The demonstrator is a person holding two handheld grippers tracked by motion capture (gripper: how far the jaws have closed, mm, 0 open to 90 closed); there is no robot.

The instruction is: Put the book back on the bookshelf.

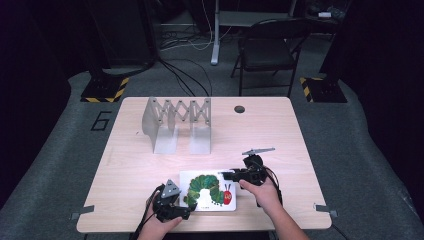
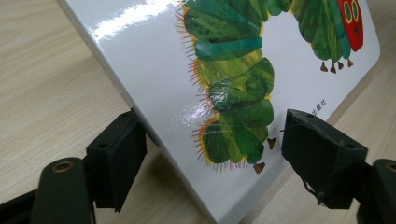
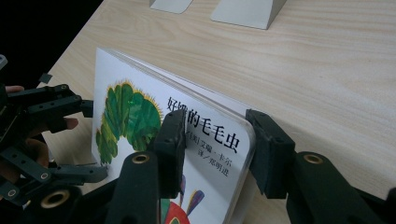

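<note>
Right claw point(image 3: 212, 149) clamps the book's point(image 3: 140, 116) corner near the tabletop's point(image 3: 327, 70) front edge; left claw point(image 2: 210, 158) straddles it loosely and should close before lifting.

A grey accordion rack point(image 1: 177, 125) stands on the wooden table point(image 1: 280, 135).

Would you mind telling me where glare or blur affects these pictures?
Left gripper view: white glare streaks across the glossy book cover, and the near jaws look soft. Right gripper view: the book is sharp. High view: the table is evenly lit and the surroundings are dark.
</note>
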